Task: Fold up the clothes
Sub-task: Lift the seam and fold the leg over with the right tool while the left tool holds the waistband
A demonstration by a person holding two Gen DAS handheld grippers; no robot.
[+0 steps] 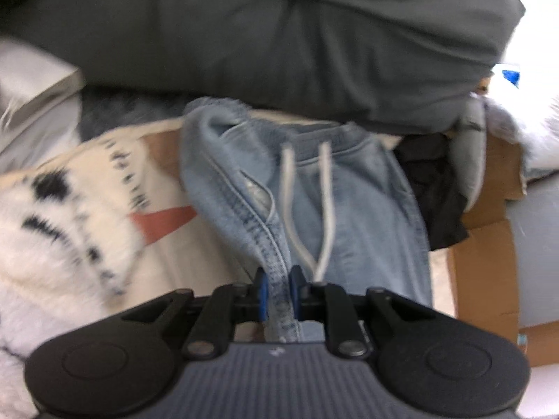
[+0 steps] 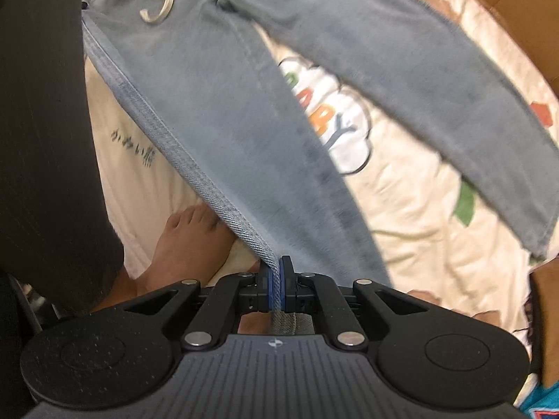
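Light blue denim pants with a white drawstring hang in the air, waistband at the far end in the left wrist view. My left gripper is shut on a stitched side seam of the pants near the waist. In the right wrist view the same pants stretch away from the camera, one leg trailing off to the right. My right gripper points down and is shut on the seam edge of the other leg. The drawstring dangles at the top.
A cream printed blanket lies below, with a fluffy white spotted throw at the left. A dark grey pillow lies behind the pants. Cardboard lies at the right. A person's bare foot and dark trouser leg stand close by.
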